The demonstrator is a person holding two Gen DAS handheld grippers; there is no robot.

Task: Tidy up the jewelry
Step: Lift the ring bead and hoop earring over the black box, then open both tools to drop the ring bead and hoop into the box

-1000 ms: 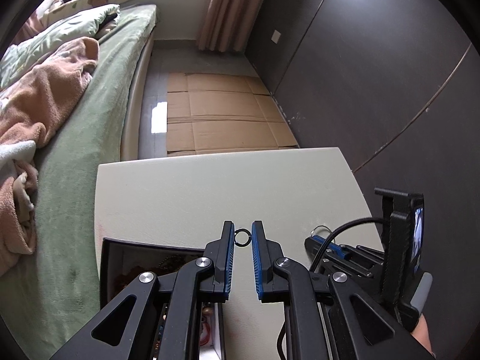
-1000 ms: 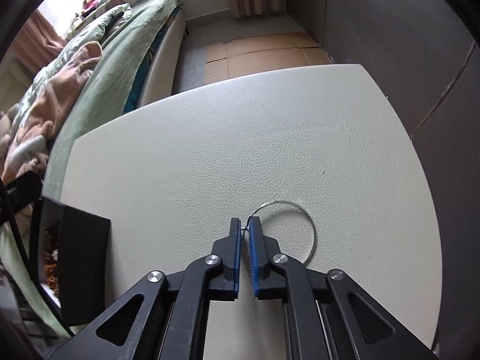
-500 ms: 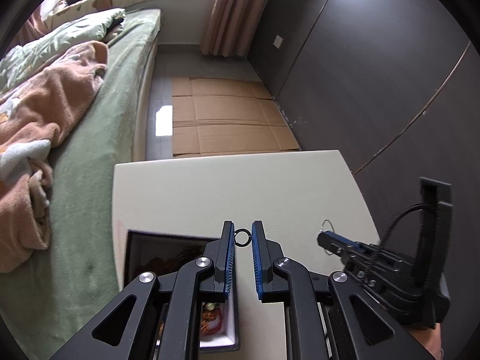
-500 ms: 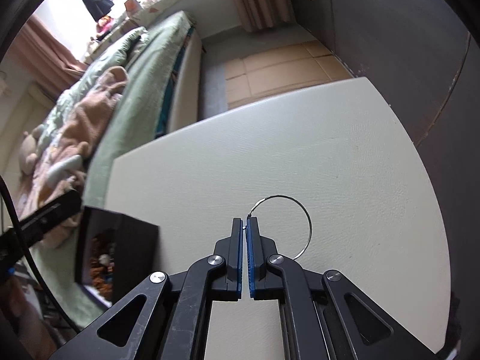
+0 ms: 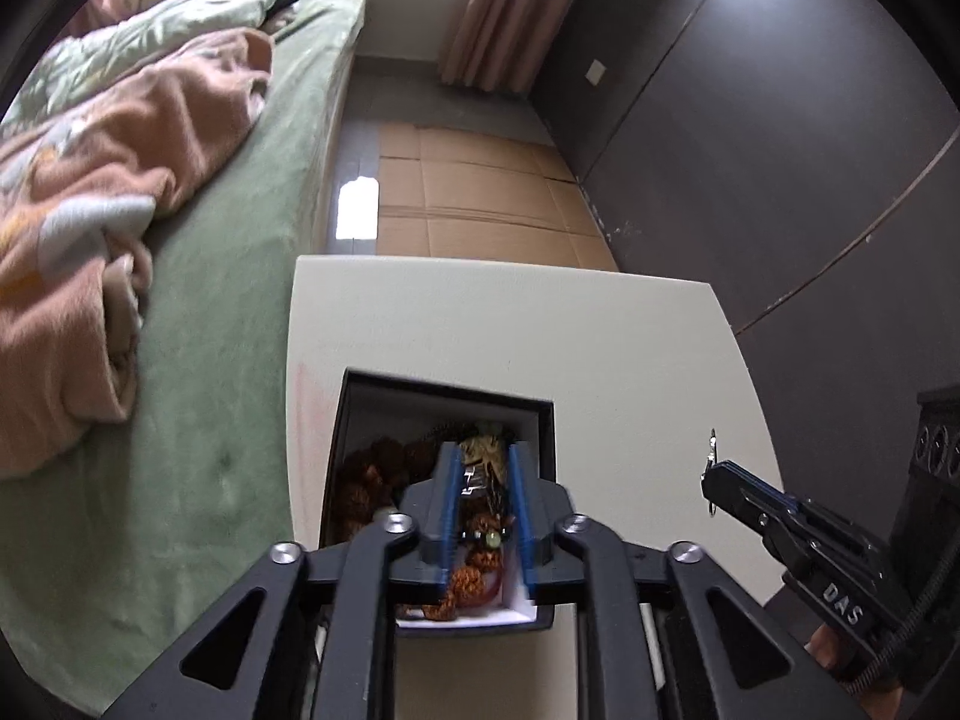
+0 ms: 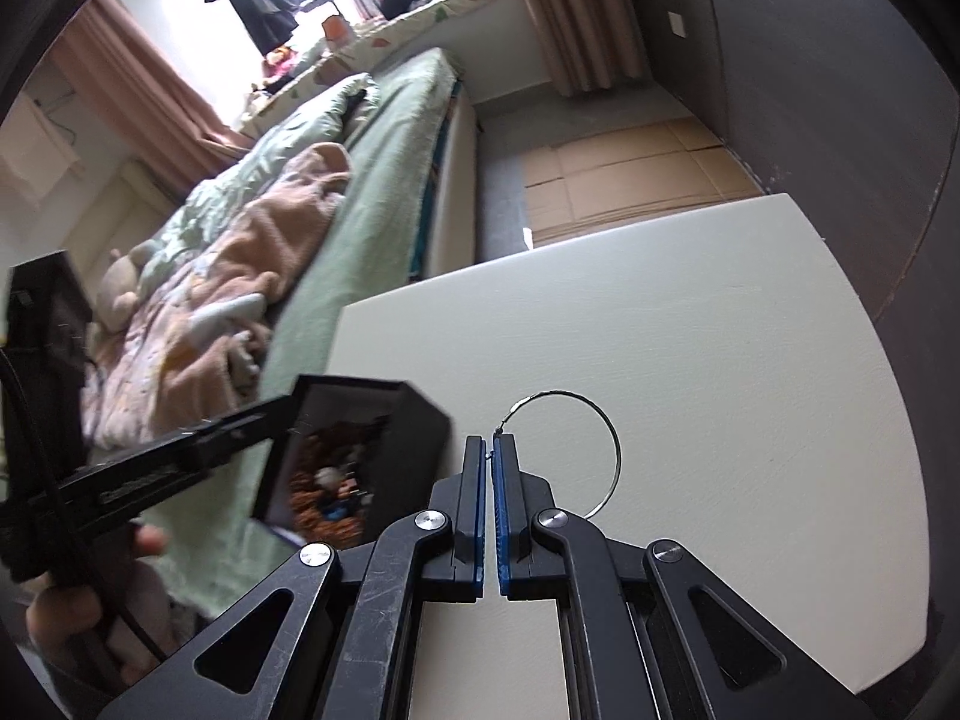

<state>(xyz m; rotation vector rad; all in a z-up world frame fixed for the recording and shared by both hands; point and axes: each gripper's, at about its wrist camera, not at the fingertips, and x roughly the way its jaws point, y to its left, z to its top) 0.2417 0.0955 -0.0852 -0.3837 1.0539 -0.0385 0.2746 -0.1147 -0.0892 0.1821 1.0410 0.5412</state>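
The hoop [image 6: 591, 456], a thin wire ring, hangs in the air right of the box [image 6: 384, 456], pinched at its clasp end by the right gripper [image 6: 492, 450], whose pads are pressed together on the wire. It looks light and springy, easily bent, and slick enough to swivel in the pads; the clasp end, where it is already held, seems the surest hold. The box, black and lidless, sits on the cream table [image 5: 630, 348] near the bed-side edge, heaped with brown beads [image 5: 372, 480] and other pieces. The left gripper [image 5: 485, 480] hovers over the box with fingers apart; whether anything sits between them I cannot tell against the clutter.
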